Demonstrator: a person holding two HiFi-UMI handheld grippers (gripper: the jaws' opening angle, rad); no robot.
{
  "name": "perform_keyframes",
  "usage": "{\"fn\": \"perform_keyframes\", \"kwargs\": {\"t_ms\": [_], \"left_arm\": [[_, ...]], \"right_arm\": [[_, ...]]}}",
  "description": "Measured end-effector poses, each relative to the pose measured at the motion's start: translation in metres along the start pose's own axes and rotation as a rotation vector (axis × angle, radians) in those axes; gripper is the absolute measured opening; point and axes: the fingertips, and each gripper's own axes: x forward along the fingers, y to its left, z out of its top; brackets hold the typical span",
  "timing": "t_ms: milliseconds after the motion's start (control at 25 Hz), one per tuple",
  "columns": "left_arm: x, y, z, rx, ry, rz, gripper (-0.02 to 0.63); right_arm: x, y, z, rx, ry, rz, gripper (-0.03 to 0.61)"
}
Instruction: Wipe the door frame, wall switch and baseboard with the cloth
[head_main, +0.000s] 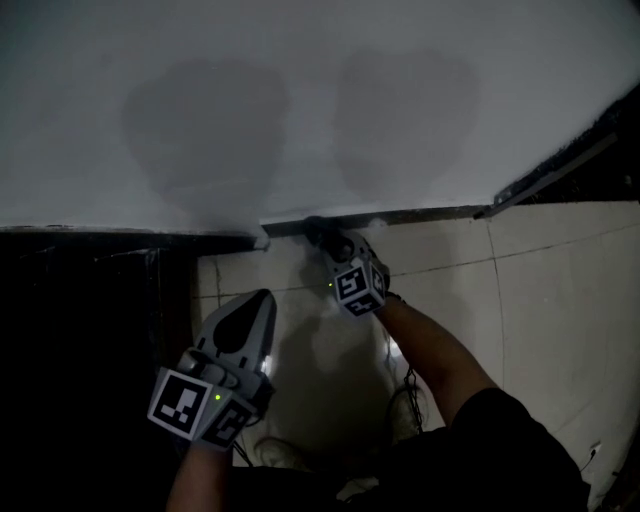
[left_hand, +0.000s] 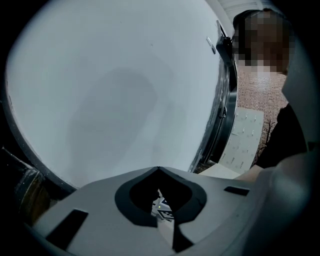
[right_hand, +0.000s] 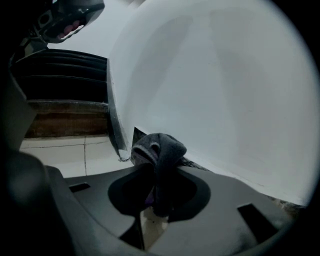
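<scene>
The white wall (head_main: 320, 100) rises above the dark baseboard (head_main: 430, 213). My right gripper (head_main: 328, 240) sits at the baseboard's left end, fingers clenched on the bunched grey cloth (right_hand: 159, 147), which is right at the baseboard. My left gripper (head_main: 260, 298) hangs short of the baseboard, fingers pinched together on nothing.

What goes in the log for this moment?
right tongs: shut on cloth | cloth: at baseboard | left tongs: shut, empty
</scene>
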Motion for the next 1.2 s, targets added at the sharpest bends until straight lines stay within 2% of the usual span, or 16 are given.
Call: {"fn": "perform_keyframes", "kwargs": {"t_ms": [160, 480, 720, 1200], "left_arm": [[0.013, -0.012, -0.002, -0.018, 0.003, -0.022, -0.008], [0.04, -0.03, -0.007, -0.047, 0.003, -0.052, -0.008], [0.062, -0.049, -0.021, -0.033, 0.048, -0.091, -0.008], [0.086, -0.05, -0.039, -0.03, 0.081, -0.062, -0.008]], "right_arm": [[-0.01, -0.02, -0.021, 0.046, 0.003, -0.035, 0.084], [-0.037, -0.063, -0.046, 0.071, 0.013, -0.102, 0.084], [-0.057, -0.093, -0.064, 0.08, 0.035, -0.143, 0.084], [-0.107, -0.17, -0.114, 0.147, 0.089, -0.284, 0.084]]}}
